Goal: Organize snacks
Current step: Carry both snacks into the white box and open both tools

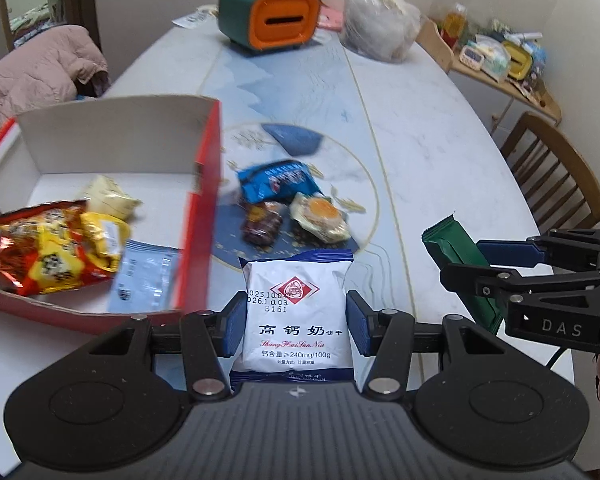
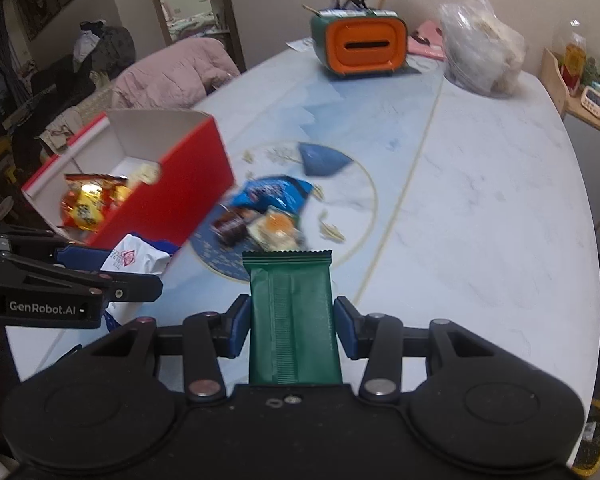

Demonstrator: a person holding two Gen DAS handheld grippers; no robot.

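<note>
Marble-look bench (image 1: 440,128) carries everything; red box (image 1: 204,216) w/ white inside sits on its left side, already holding an orange/yellow snack bag (image 1: 52,248), a pale yellow pkt (image 1: 108,196) & a light blue sachet (image 1: 144,276). Loose pile just right of box, on the bench's round blue inlay: blue pkt (image 1: 276,180), brown wrapped piece (image 1: 260,224), clear-wrapped pastry (image 1: 320,216).

L gripper (image 1: 296,324): fingers narrow, clamped on white biscuit pkt (image 1: 296,312), held just beside the box's near-right corner. R gripper (image 2: 290,324): fingers closed on green bar (image 2: 292,320), held near the pile, further right of box.

Step, my read: mid-transport, both loaded, box about half filled. Next probably needs L to go left over the box rim, then release inside; R follows w/ green bar. 3 loose items remain after.
</note>
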